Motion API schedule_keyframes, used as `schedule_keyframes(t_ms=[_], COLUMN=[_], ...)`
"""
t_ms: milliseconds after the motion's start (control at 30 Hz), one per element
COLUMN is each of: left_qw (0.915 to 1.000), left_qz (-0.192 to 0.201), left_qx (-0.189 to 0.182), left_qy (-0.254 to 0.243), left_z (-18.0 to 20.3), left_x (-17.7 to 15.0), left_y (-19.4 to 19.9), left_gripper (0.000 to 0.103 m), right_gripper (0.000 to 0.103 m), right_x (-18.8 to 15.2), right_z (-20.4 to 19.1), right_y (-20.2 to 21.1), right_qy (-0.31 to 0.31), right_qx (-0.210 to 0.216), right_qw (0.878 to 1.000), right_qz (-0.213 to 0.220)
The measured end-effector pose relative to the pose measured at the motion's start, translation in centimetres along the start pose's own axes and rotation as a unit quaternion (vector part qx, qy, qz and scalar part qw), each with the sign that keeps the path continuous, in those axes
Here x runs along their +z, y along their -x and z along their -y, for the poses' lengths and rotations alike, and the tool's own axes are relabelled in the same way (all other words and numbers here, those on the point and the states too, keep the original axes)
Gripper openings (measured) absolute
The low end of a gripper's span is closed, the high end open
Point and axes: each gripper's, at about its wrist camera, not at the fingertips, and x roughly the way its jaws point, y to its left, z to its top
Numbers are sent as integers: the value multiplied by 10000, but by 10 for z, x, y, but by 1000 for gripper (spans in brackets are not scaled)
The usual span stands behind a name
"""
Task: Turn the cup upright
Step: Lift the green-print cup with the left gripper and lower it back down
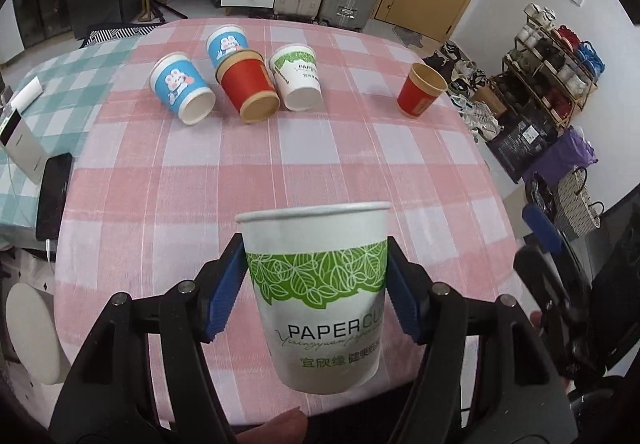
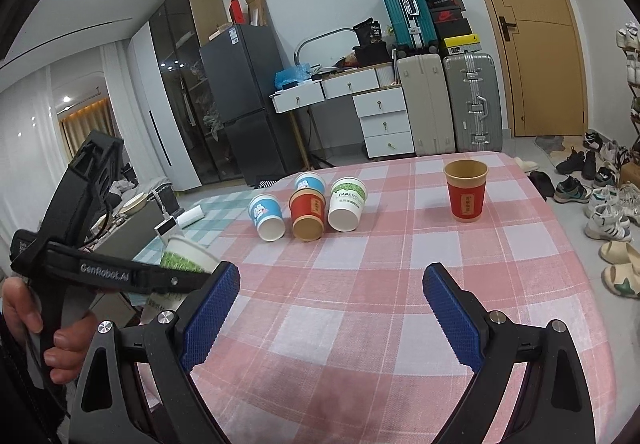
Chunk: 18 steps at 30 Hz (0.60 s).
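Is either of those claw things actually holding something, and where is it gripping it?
The left gripper holds a white paper cup with green leaves, rim up, its pads pressing the side walls around the middle. The right gripper is open and holds nothing.

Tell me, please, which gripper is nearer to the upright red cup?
Right. The right gripper hangs open over the near cloth, facing the upright red cup; the left gripper, clamping the white leaf-print cup, sits farther left.

Black gripper frames, ribbed blue jaws, silver screws
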Motion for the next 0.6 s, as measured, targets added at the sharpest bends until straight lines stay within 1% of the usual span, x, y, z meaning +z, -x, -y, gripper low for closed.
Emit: schedule_keyframes(t_ms=[67, 133, 200, 300, 367, 433, 467, 500, 533, 600], left_qw=[9999, 9998, 9995, 9983, 9970, 9966, 9962, 9960, 9960, 9942], left_qz=[-125, -154, -245, -500, -662, -715, -768, -806, -844, -1017], left_qx=[-114, -106, -121, -90, 35, 12, 110, 129, 57, 92], left_qy=[16, 56, 128, 285, 403, 404, 392, 360, 275, 348], left_z=[-1, -5, -10, -21, -29, -33, -35, -36, -36, -42], left_x=[-13, -28, -41, -58, -63, -66, -67, -68, -69, -70], left_y=[7, 11, 8, -13, -34, -53, -60, -67, -75, -86], left_gripper=[64, 64, 64, 64, 64, 64, 65, 65, 67, 72], right_gripper=[95, 95, 95, 95, 95, 95, 95, 95, 95, 95], right_x=[-2, -5, -7, -11, -13, -16, -17, -17, -17, -18], right_z=[-3, -6, -8, -10, -12, -12, -12, -12, -12, -13], right_y=[5, 8, 8, 6, 5, 3, 3, 3, 2, 0], right_qy=[18, 31, 42, 61, 91, 102, 99, 89, 91, 103], right_qx=[-3, -9, -20, -35, -59, -79, -86, -95, -95, -114], right_qw=[10000, 10000, 10000, 9999, 9998, 9997, 9996, 9996, 9995, 9993], right_qz=[-13, -6, -44, -115, -152, -214, -236, -261, -292, -327])
